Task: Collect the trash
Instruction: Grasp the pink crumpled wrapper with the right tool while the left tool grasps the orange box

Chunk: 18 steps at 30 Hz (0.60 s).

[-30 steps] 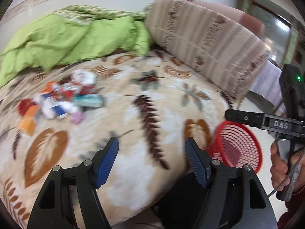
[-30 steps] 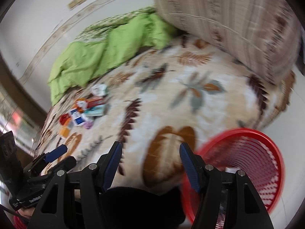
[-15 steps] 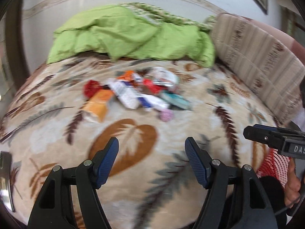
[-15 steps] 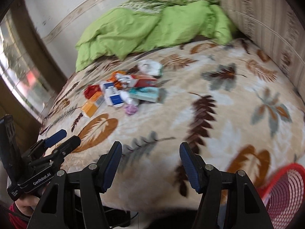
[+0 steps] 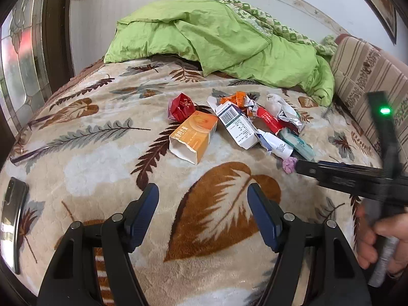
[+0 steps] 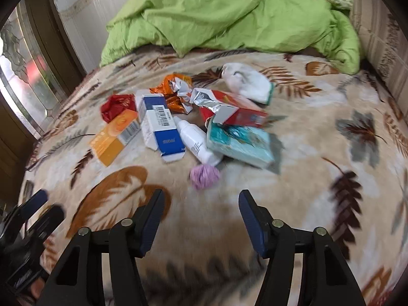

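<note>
A heap of trash lies on the leaf-patterned blanket (image 5: pixel 102 173): an orange carton (image 5: pixel 193 137), a white and blue box (image 5: pixel 237 125), a red wrapper (image 5: pixel 181 107), a red box (image 6: pixel 242 114), a teal box (image 6: pixel 239 142), a white bottle (image 6: pixel 196 142), a white tissue (image 6: pixel 247 81) and a purple ball (image 6: pixel 204 177). My left gripper (image 5: pixel 202 191) hangs open over a brown leaf, short of the orange carton. My right gripper (image 6: pixel 202 195) is just before the purple ball, its jaws closing with nothing between them. In the left wrist view the right gripper (image 5: pixel 302 167) reaches in beside the ball.
A rumpled green duvet (image 5: pixel 216 38) covers the far end of the bed. A striped cushion (image 5: pixel 369 71) lines the right side. A dark phone (image 5: pixel 11 224) lies at the bed's left edge, below a glazed door (image 5: pixel 20 51). A hand (image 5: pixel 382 242) grips the right tool.
Both views have swung left, away from the red basket, which has dropped out of sight. The trash heap is now much nearer and centred. The right jaws stand slightly narrower.
</note>
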### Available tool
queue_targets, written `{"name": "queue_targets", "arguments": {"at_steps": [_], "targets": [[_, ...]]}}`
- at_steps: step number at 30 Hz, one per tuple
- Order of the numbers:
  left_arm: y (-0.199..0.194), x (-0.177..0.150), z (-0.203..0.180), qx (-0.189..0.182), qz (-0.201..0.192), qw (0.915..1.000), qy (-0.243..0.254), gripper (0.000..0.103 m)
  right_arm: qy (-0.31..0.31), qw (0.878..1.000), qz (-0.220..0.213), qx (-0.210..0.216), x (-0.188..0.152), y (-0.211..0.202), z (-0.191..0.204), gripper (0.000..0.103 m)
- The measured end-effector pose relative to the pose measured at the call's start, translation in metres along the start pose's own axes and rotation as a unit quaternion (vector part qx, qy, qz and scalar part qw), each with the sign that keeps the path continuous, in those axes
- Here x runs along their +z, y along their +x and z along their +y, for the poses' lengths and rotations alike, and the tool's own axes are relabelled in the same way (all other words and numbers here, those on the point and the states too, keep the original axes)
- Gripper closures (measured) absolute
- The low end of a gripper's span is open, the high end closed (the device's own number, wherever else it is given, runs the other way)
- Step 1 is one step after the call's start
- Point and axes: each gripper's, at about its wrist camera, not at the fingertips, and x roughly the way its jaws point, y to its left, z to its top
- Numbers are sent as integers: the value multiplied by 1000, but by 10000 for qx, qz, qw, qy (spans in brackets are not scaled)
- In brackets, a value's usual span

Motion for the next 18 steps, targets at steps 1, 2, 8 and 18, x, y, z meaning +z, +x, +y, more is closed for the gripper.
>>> {"name": "queue_targets", "arguments": {"at_steps": [1, 2, 8, 18], "targets": [[2, 1, 1, 4, -3, 10000, -17, 32, -1, 10000, 45, -78, 4, 10, 0, 44], [3, 3, 2, 28, -12, 10000, -21, 32, 31, 9999, 105, -134, 7, 19, -2, 48], [11, 11, 3, 118, -24, 9999, -10, 32, 87, 9996, 255, -55, 9, 42, -7, 70], [88, 60, 16, 101, 481, 9981, -369, 32, 236, 9995, -141, 155, 0, 6, -13, 70]]}}
